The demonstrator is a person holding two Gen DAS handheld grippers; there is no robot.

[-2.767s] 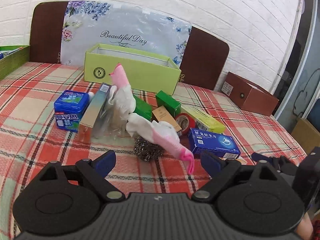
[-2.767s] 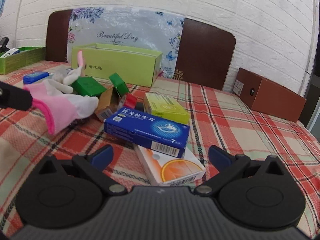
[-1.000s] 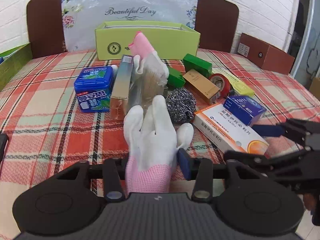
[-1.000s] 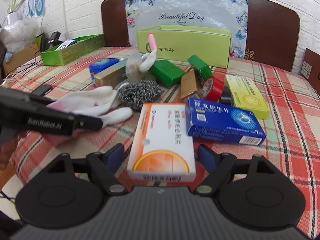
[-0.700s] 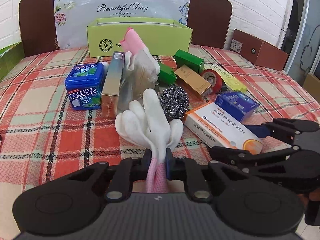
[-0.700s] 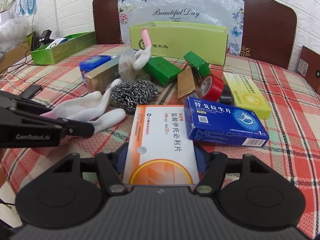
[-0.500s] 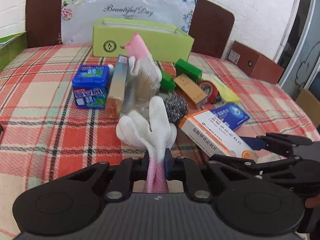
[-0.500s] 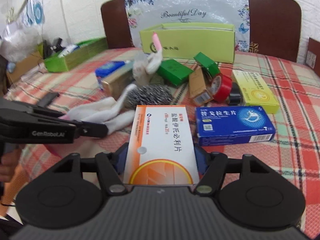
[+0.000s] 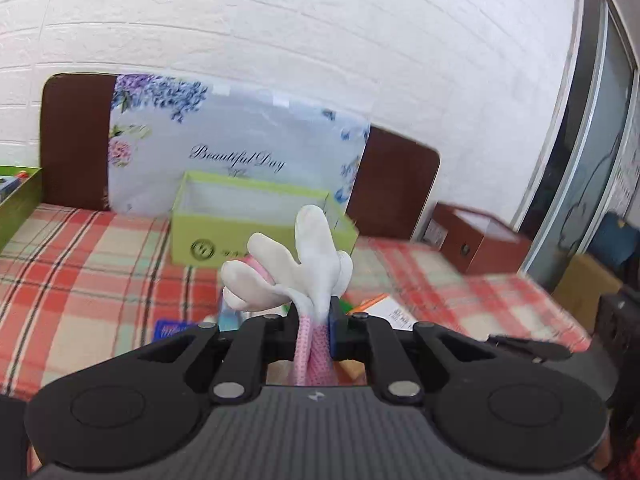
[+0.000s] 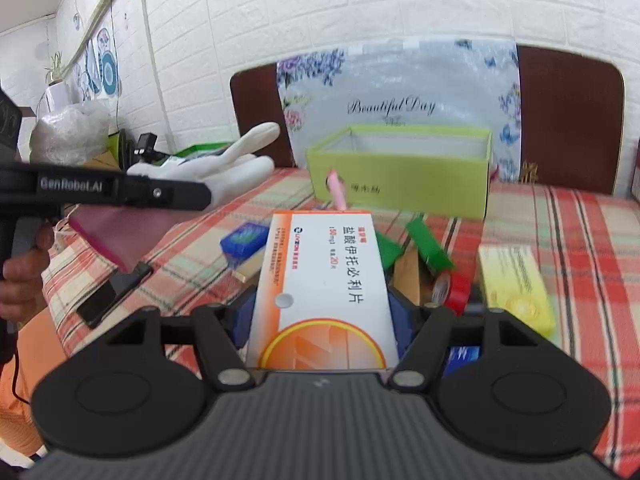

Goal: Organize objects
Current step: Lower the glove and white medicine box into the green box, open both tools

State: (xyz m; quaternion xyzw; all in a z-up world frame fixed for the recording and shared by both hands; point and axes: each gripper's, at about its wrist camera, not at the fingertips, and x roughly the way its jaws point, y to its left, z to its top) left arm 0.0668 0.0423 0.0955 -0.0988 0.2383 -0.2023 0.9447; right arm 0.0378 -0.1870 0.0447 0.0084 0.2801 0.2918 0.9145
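**Both claws loaded above the plaid table**

The plaid tablecloth [image 9: 92, 280] spreads beneath and ahead of both claws. Straight ahead of each, at the far side of the table, stands the open lime-green box [image 10: 400, 168], with a floral "Beautiful Day" panel [image 9: 236, 148] upright behind it.

The right gripper [image 10: 322, 312] is clenched on the orange-and-white medicine box [image 10: 324, 280], its fingers pressing the two long sides; the box lies flat between them, raised above the clutter, its far end pointing toward the lime-green box. To the right of this claw and lower lies a yellow carton [image 10: 516, 284]; just inside that, a red tape roll [image 10: 456, 294] and green cartons [image 10: 428, 246] crowd together. Left of the held box sits a blue tin [image 10: 244, 240], and further left a dark phone [image 10: 114, 294] lies on the cloth.

The left gripper [image 9: 314, 324] grasps the white glove [image 9: 296, 272] by its pink cuff, pinched tight between the fingers, the glove's own fingers fanning upward just beyond the tips. From the right wrist view, this claw and glove sit up and to the left, off the table.
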